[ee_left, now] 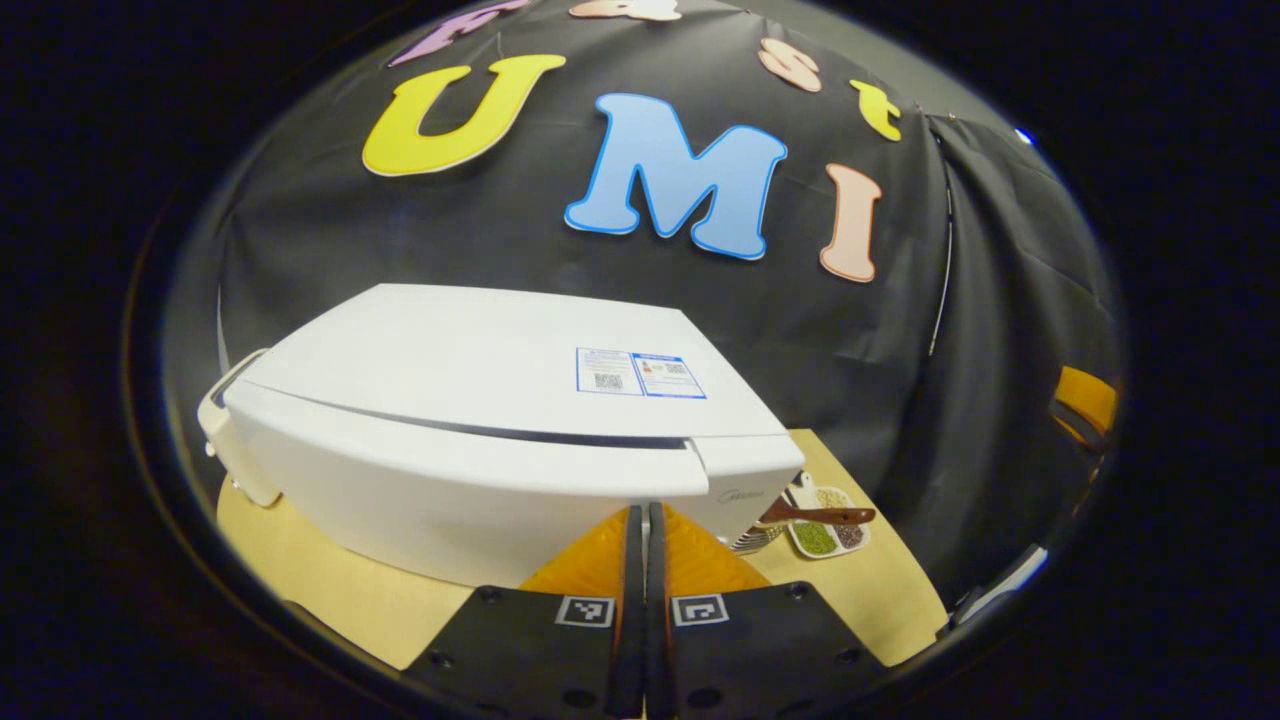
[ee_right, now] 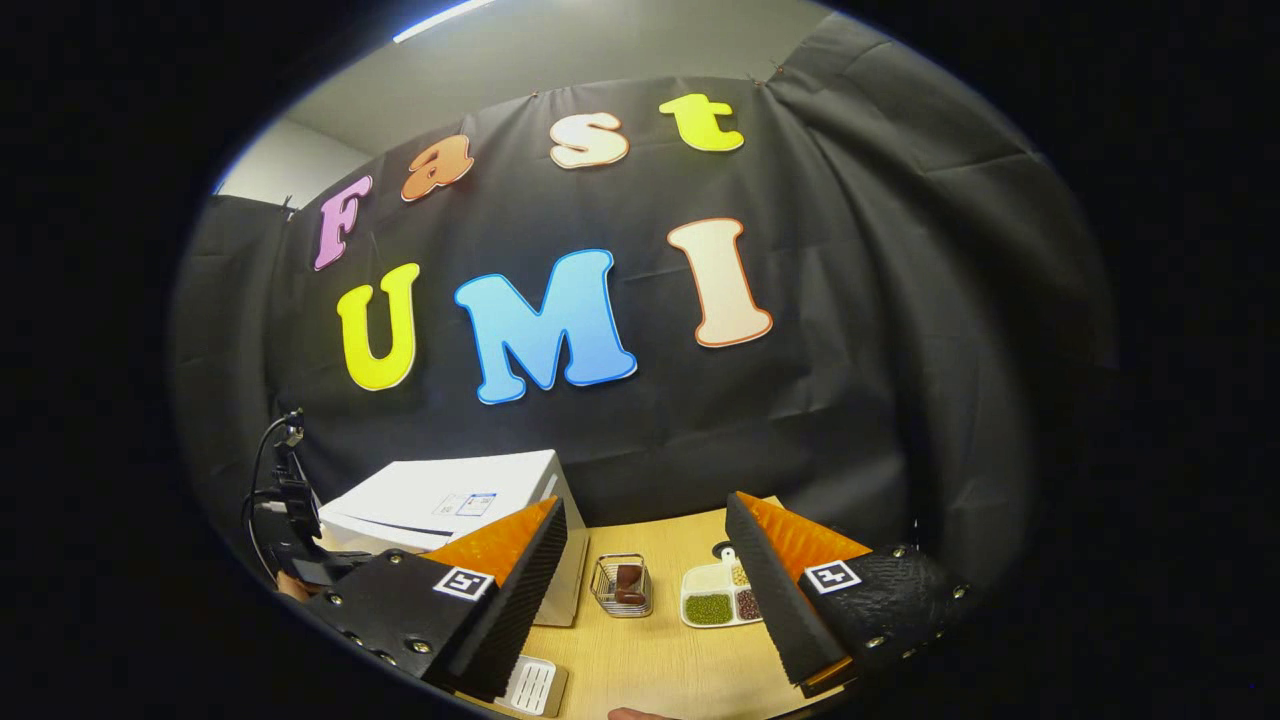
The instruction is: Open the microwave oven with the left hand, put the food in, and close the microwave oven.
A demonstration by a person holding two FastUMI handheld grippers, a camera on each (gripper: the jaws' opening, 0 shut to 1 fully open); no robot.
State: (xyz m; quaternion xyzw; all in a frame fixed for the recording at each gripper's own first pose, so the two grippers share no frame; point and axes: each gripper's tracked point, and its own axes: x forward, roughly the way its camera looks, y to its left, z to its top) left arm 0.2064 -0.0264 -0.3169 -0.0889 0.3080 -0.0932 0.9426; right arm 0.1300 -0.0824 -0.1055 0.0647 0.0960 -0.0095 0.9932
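Left gripper view: microwave (ee_left: 480, 440) close ahead on the wooden surface (ee_left: 330, 590), door shut, its top seam running across the front; left gripper (ee_left: 640, 545) poised just before the lower right of the door, fingers pressed together on nothing; divided dish (ee_left: 825, 530) of green and brown food off to the right, a brown wooden spoon (ee_left: 820, 516) laid across it. Right gripper view: right gripper (ee_right: 645, 560) held back above the surface, fingers spread wide and empty; between them a small wire basket (ee_right: 620, 585) with a dark item inside, and the dish just beside the right finger; microwave at left, the other gripper beyond it. Step in hand, by judgement: opening the door, not yet begun. Best done by spreading the left fingers first, finding the door's free edge or handle, hooking it squarely and swinging outward in a slow arc, without dragging the oven along; handle position hard to tell from here.
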